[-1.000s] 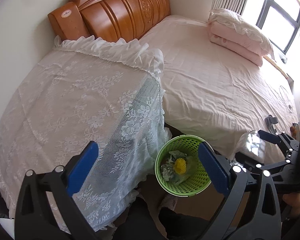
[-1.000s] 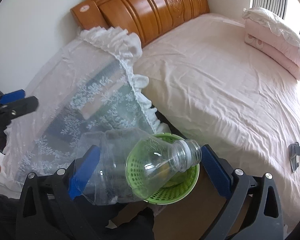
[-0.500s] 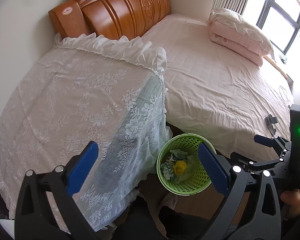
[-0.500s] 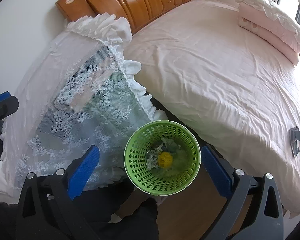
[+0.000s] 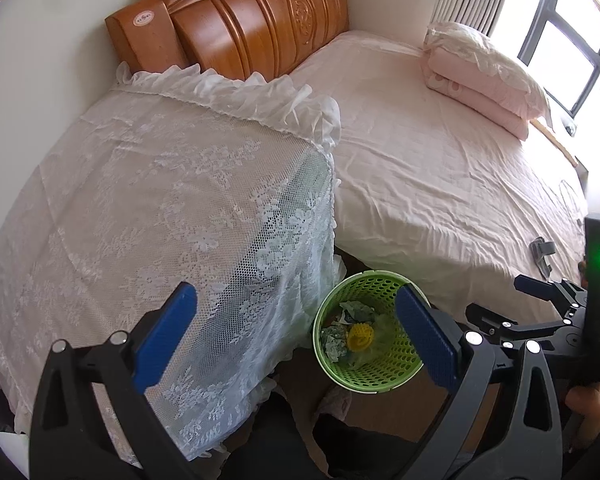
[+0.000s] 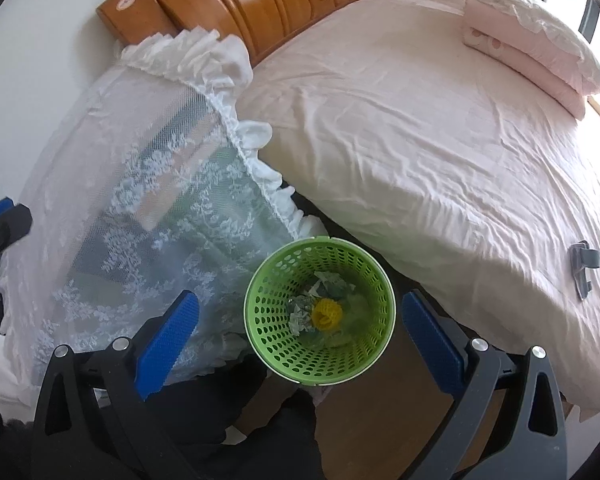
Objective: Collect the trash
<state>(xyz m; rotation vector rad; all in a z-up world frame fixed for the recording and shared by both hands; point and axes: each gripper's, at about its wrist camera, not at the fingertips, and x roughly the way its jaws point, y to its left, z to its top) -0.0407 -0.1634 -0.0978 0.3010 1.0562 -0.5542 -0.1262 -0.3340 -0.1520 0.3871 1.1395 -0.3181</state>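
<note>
A green perforated trash basket (image 6: 320,312) stands on the floor between the lace-covered stand and the bed; it also shows in the left wrist view (image 5: 370,336). Inside lie crumpled paper (image 6: 300,314), a yellow round piece (image 6: 327,314) and a clear plastic bottle, faint against the basket wall. My right gripper (image 6: 300,344) is open and empty, high above the basket. My left gripper (image 5: 296,340) is open and empty, above the stand's edge, left of the basket. The right gripper shows at the right edge of the left wrist view (image 5: 548,308).
A lace cloth (image 5: 160,208) covers a stand on the left. A bed with a pink sheet (image 6: 440,128) fills the right, with folded bedding (image 6: 532,52) and a wooden headboard (image 5: 252,28). A small grey clip (image 6: 584,264) lies on the bed edge.
One second ago my right gripper held a clear plastic bottle over the basket. It has opened, the bottle has dropped into the basket, and the gripper has risen. My left gripper has barely moved.
</note>
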